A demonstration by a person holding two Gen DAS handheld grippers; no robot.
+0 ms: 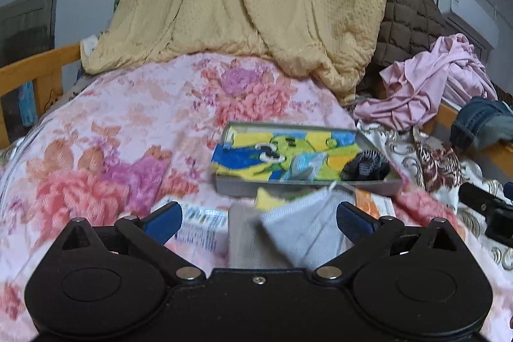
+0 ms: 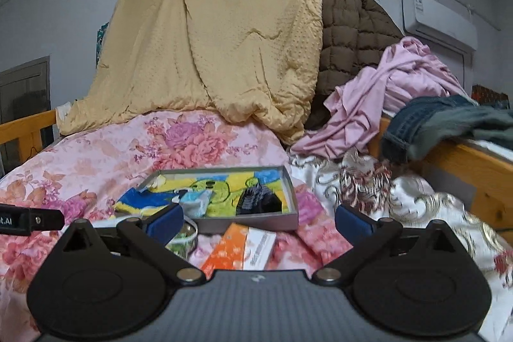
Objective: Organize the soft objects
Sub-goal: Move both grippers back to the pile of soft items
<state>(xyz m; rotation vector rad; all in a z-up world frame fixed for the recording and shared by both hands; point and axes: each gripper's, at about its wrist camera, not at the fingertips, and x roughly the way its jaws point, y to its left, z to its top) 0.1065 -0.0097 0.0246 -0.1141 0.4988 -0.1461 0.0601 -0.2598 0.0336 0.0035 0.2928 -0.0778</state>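
Grey and shallow, the tray [image 2: 288,181] sits on the pink floral quilt [image 2: 96,169], holding a yellow-blue towel [image 2: 221,181] and a dark cloth [image 2: 259,201] at its four o'clock corner. Left gripper [image 1: 259,221] and right gripper [image 2: 259,221] both gape wide, gripping nothing.

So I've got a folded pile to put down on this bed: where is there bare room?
The pink floral quilt is bare left of the shallow grey tray, up to the hanging yellow blanket. In front of the tray it is crowded: an orange-and-white box and a grey cloth. To the right, pink clothes and jeans pile up.
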